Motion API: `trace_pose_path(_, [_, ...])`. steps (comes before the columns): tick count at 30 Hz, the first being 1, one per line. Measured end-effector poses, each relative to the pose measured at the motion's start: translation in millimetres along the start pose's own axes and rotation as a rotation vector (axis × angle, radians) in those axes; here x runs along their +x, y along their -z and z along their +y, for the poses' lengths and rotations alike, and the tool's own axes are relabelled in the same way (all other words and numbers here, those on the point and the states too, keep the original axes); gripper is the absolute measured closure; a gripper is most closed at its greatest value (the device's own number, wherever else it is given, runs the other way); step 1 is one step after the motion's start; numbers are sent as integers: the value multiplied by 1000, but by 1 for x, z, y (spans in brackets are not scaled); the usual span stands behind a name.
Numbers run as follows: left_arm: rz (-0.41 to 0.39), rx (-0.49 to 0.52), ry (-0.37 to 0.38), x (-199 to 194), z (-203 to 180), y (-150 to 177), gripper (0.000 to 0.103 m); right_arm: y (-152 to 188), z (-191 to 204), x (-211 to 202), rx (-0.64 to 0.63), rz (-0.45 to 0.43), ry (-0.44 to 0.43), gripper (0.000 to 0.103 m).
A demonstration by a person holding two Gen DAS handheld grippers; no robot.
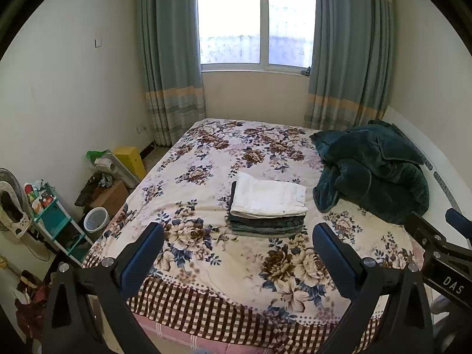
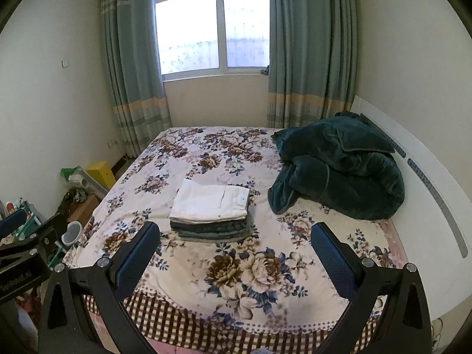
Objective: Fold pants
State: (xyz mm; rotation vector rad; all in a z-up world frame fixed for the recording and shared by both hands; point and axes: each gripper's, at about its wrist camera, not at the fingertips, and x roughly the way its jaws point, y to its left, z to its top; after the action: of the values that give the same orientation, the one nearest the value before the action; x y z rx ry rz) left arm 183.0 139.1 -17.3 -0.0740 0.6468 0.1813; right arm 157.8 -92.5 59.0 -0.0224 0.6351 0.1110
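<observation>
Left gripper (image 1: 237, 237) at bottom of the left wrist view, jaws spread wide, nothing between them. Right gripper (image 2: 236, 236) at bottom of the right wrist view, jaws equally wide apart, holding nothing. Both hang above the near edge of the bed (image 1: 206, 303), well apart from the clothes. The right gripper also shows at the right edge of the left wrist view.

White pants (image 1: 268, 199) lie folded flat on top of a stack of folded dark pants (image 1: 265, 225), centre of frame, on the floral bedspread (image 2: 250, 268). Dark green blanket (image 1: 371, 174) bunched up at right of the stack, near it, against the white headboard (image 2: 427, 183). Window (image 1: 255, 20) with blue-grey curtains (image 1: 169, 59) at top. Small bin (image 1: 96, 219), yellow box (image 1: 129, 159) and shelf (image 1: 50, 215) on the floor at left.
</observation>
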Motion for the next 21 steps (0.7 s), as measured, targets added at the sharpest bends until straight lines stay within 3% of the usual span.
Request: trace_pose_path(21, [16, -17, -4, -2, 8, 6, 0, 5, -1, 4, -11, 24, -17, 0])
